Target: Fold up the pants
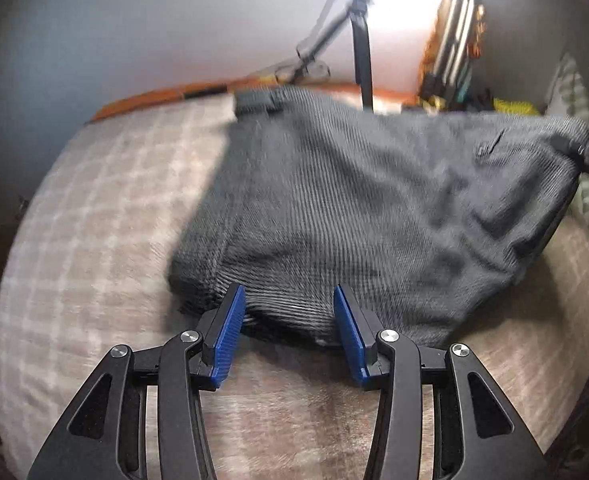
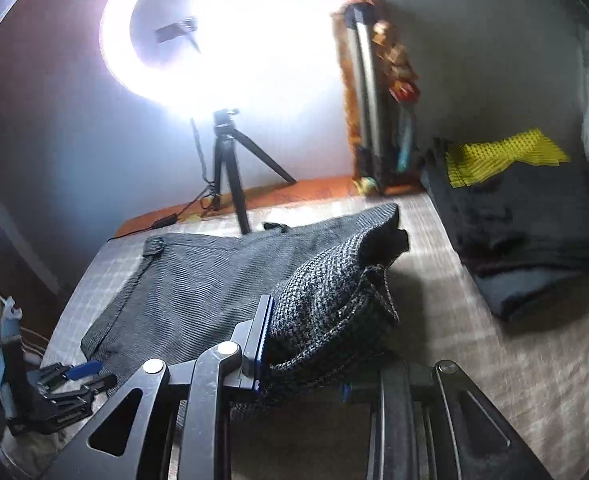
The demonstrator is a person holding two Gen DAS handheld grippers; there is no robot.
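Two claws at work on one pair of grey pants (image 1: 354,200), spread on the checked bed (image 1: 94,220). Left claw (image 1: 290,328) half open at the near edge of the pants, a fold of cloth between the blue pads (image 1: 230,320), pressed or not, could not tell. Right claw (image 2: 306,344) shut tight on a bunched corner of the pants, lifted off the bed. Bright ring light (image 2: 214,40) on a tripod (image 2: 230,168) behind the pants. Dark folded clothes (image 2: 526,232) right of the pants.

Grey woven pants (image 1: 358,208) on beige checked bedcover (image 1: 106,208).
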